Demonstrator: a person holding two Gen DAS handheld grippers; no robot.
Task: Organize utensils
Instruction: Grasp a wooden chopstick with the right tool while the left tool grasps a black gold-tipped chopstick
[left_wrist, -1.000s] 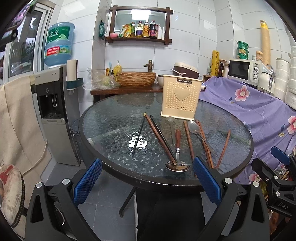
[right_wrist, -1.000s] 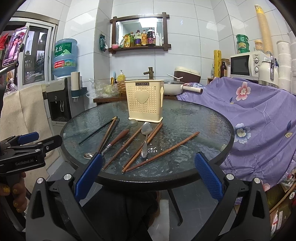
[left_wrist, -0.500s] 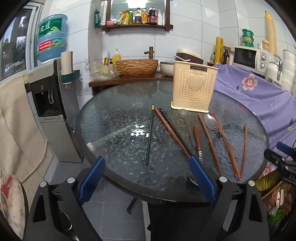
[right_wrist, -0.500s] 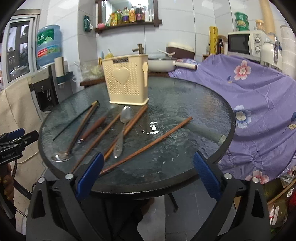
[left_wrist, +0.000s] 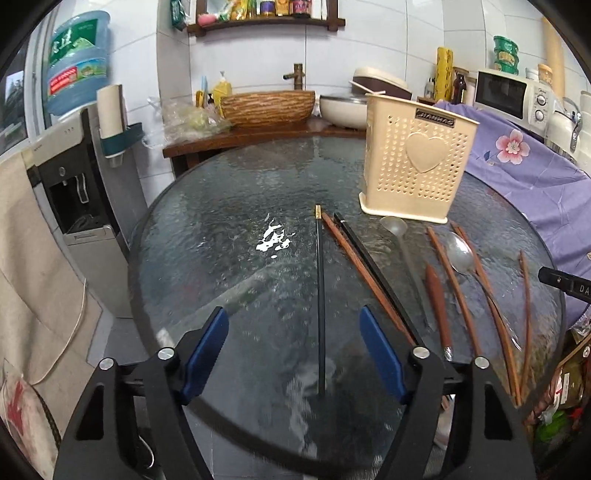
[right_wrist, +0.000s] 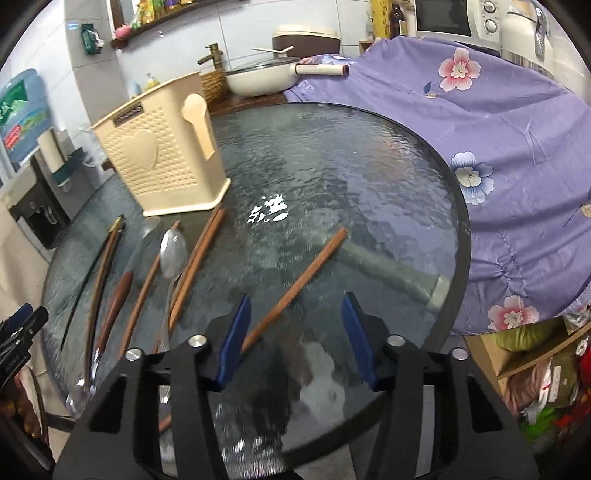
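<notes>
left gripper (left_wrist: 293, 350): jaws parted and just been narrowing, pads clear of the black chopstick (left_wrist: 320, 295) lying between them on the glass table (left_wrist: 207, 236). right gripper (right_wrist: 295, 338): jaws narrower, also just been closing, straddling the near end of a lone brown chopstick (right_wrist: 299, 284), no pad contact visible. beyond, loose chopsticks, a steel spoon (right_wrist: 173, 254) and a wood-handled spoon (left_wrist: 436, 306) fan toward the upright cream utensil holder (left_wrist: 417, 166). only the right view shows the holder's side spoon emblem; only the left view shows the water dispenser (left_wrist: 74, 177) clearly. chopstick ends nearest the right gripper are hidden by its fingers.
</notes>
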